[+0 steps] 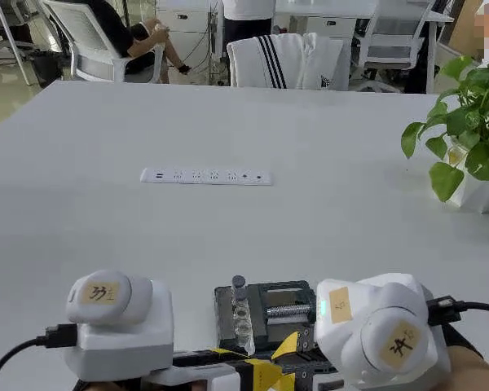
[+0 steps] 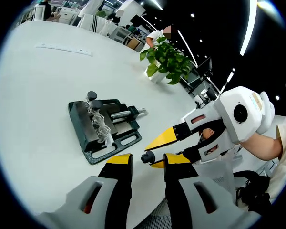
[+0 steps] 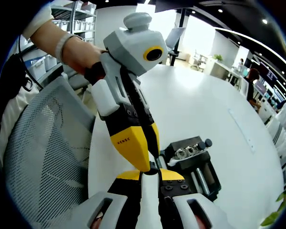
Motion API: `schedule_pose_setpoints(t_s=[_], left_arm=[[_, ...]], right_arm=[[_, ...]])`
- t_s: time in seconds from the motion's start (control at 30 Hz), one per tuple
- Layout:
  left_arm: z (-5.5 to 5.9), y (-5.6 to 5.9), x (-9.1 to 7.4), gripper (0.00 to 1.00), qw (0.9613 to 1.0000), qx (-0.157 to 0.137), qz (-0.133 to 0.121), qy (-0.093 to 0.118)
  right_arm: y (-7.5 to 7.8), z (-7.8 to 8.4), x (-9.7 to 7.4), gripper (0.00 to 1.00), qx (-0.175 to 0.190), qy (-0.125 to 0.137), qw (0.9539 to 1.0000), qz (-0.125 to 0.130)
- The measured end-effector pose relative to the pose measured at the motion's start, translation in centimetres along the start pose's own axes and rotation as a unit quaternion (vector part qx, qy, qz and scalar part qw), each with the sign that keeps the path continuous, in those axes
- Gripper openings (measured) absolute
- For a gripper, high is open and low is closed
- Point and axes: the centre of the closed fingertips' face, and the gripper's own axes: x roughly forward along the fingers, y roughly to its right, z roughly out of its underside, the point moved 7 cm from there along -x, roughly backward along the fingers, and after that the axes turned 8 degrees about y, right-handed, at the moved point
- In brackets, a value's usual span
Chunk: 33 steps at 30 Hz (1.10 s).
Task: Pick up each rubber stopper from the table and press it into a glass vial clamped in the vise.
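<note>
Right hand-held gripper (image 3: pixel 150 173) grips a rubber stopper (image 2: pixel 147 157); left hand-held gripper (image 2: pixel 148 164) slightly parted; white table (image 1: pixel 228 122), office chairs (image 1: pixel 69 24).

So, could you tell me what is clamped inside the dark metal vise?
A row of clear glass vials stands clamped in the dark metal vise; two at one end carry dark rubber stoppers. The vials' lower parts are hidden between its blocks.

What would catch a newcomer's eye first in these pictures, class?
Two yellow-tipped grippers sit tip to tip at the near edge of the table: the right gripper appears to pinch a small dark rubber stopper beside the open left gripper. Just beyond, the dark vise holds a row of glass vials, with dark stoppers at its far end.
</note>
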Motion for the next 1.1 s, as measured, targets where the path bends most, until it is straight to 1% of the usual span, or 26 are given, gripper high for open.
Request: schedule_pose_setpoints(t_s=[0.13,0.2,0.27,0.33,0.43,0.47,0.57,0.7,0.87,1.1], left_arm=[[0.1,0.1,0.2,0.2,0.9999,-0.016,-0.003,-0.001],[0.3,0.3,0.1,0.18,0.9998,-0.019,-0.004,-0.004],[0.4,0.3,0.0,0.17,0.9996,-0.026,-0.005,-0.004],[0.4,0.4,0.0,0.15,0.9994,-0.035,-0.004,0.001],[0.4,0.5,-0.1,0.1,0.9993,-0.037,-0.002,0.001],[0.4,0.5,-0.1,0.1,0.9993,-0.038,-0.002,0.003],[0.3,0.5,-0.1,0.1,0.9992,-0.04,-0.003,0.002],[0.1,0.6,-0.3,0.09,0.9988,-0.049,-0.001,0.003],[-0.3,0.5,-0.4,0.09,0.9987,-0.05,0.004,0.005],[-0.4,0.3,-0.7,0.09,0.998,-0.061,0.018,0.005]], right_arm=[[0.0,-0.1,-0.1,0.08,-0.006,0.001,1.0,0.003],[0.0,-0.1,-0.1,0.08,-0.017,-0.004,0.9998,0.004],[-0.1,-0.2,-0.1,0.08,-0.021,-0.002,0.9998,0.004],[-0.2,-0.3,-0.1,0.08,-0.021,0.0,0.9998,0.005],[-0.3,-0.7,-0.2,0.08,-0.025,0.005,0.9997,0.007],[-0.3,-0.7,-0.2,0.08,-0.033,0.002,0.9994,0.01],[-0.2,-0.8,-0.2,0.08,-0.042,-0.001,0.9991,0.01],[0.0,-1.0,-0.3,0.08,-0.043,0.001,0.999,0.012],[0.2,-1.2,-0.4,0.08,-0.045,0.006,0.9989,0.015],[0.2,-1.4,-0.5,0.08,-0.037,0.014,0.9991,0.013]])
